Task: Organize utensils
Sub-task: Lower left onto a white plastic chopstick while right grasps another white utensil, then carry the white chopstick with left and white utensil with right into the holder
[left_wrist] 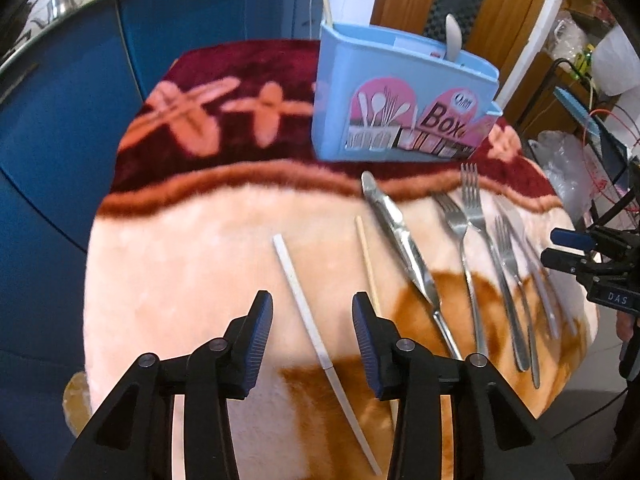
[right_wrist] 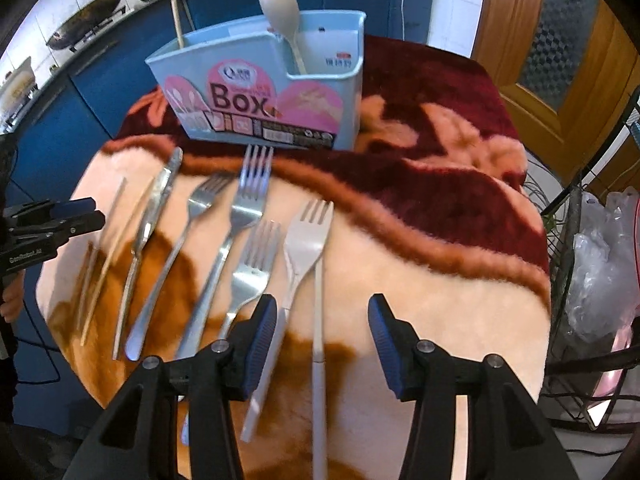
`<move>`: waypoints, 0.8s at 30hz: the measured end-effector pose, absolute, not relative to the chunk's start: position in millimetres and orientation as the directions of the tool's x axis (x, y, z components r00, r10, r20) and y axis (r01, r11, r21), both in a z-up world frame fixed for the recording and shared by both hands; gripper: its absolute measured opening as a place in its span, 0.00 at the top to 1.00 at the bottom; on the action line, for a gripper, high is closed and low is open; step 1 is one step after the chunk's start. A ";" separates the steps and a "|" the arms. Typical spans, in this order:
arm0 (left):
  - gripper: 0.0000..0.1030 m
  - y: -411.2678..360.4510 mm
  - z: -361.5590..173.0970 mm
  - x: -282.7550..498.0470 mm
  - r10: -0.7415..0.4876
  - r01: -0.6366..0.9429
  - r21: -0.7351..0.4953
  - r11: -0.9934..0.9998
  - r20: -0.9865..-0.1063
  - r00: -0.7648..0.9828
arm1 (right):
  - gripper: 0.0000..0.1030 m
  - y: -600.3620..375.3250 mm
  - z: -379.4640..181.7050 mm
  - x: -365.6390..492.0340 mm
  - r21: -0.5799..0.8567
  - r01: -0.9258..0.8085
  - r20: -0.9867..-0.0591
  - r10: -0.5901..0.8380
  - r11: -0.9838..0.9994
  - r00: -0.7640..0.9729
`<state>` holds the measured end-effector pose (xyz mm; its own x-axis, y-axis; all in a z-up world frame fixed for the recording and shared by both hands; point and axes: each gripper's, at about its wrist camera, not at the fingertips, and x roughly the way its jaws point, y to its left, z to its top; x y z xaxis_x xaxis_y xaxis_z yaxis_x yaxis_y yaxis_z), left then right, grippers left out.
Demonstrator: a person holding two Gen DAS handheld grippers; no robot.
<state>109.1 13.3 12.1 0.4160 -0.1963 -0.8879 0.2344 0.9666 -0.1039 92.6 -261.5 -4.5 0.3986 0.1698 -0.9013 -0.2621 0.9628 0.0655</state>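
A light blue utensil box stands on the blanket-covered table; it also shows in the right wrist view with a grey spoon and a wooden chopstick in it. My left gripper is open above a white chopstick, with a wooden chopstick and a steel knife to its right. My right gripper is open over a white chopstick, next to a white plastic fork. Several steel forks lie to the left.
The round table has a fleece blanket, cream and maroon. Blue cabinets stand behind. A wire rack with plastic bags stands at the right. The other gripper shows at the right edge of the left wrist view.
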 end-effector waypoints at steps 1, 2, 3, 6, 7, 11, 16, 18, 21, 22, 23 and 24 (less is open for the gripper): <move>0.59 12.7 9.4 109.7 -0.195 0.235 -0.104 0.966 -0.892 0.407 | 0.53 -261.7 -6.3 93.8 0.063 -0.263 -0.906 0.166 0.963 0.389; 0.59 12.3 6.8 110.2 -0.195 0.237 -0.104 0.966 -0.896 0.399 | 0.57 -261.5 -8.0 94.5 0.062 -0.266 -0.910 0.164 0.962 0.380; 0.59 11.9 5.1 110.7 -0.195 0.238 -0.105 0.966 -0.898 0.394 | 0.61 -261.5 -9.2 95.1 0.063 -0.271 -0.913 0.166 0.960 0.374; 0.59 12.3 0.2 112.8 -0.207 0.237 -0.123 0.964 -0.905 0.372 | 0.72 -260.3 -8.4 96.5 0.056 -0.285 -0.914 0.164 0.957 0.370; 0.59 13.1 -1.5 113.9 -0.216 0.234 -0.136 0.963 -0.906 0.363 | 0.74 -259.2 -9.0 97.3 0.053 -0.293 -0.917 0.163 0.955 0.365; 0.59 13.7 -5.8 117.4 -0.232 0.230 -0.159 0.960 -0.910 0.342 | 0.85 -255.7 -15.6 101.6 0.058 -0.312 -0.929 0.166 0.948 0.332; 0.66 12.3 -6.2 119.9 -0.230 0.241 -0.153 0.958 -0.914 0.335 | 0.86 -252.8 -17.2 108.3 0.056 -0.313 -0.930 0.163 0.948 0.328; 0.69 13.0 -6.6 123.1 -0.231 0.240 -0.155 0.958 -0.915 0.332 | 0.86 -250.9 -17.6 111.7 0.054 -0.315 -0.932 0.161 0.947 0.325; 0.73 14.4 -6.7 128.7 -0.235 0.233 -0.164 0.959 -0.917 0.323 | 0.86 -248.2 -17.9 114.6 0.041 -0.326 -0.932 0.153 0.944 0.327; 0.76 14.5 -6.7 130.6 -0.234 0.233 -0.163 0.959 -0.918 0.321 | 0.86 -248.8 -18.0 114.5 0.040 -0.327 -0.931 0.154 0.944 0.330; 0.81 14.6 -6.5 132.4 -0.231 0.231 -0.161 0.960 -0.918 0.321 | 0.88 -248.0 -18.2 114.6 0.039 -0.327 -0.930 0.154 0.944 0.335; 0.83 14.6 -6.8 134.0 -0.231 0.226 -0.162 0.960 -0.919 0.321 | 0.91 -248.7 -17.9 113.6 0.034 -0.326 -0.926 0.153 0.945 0.346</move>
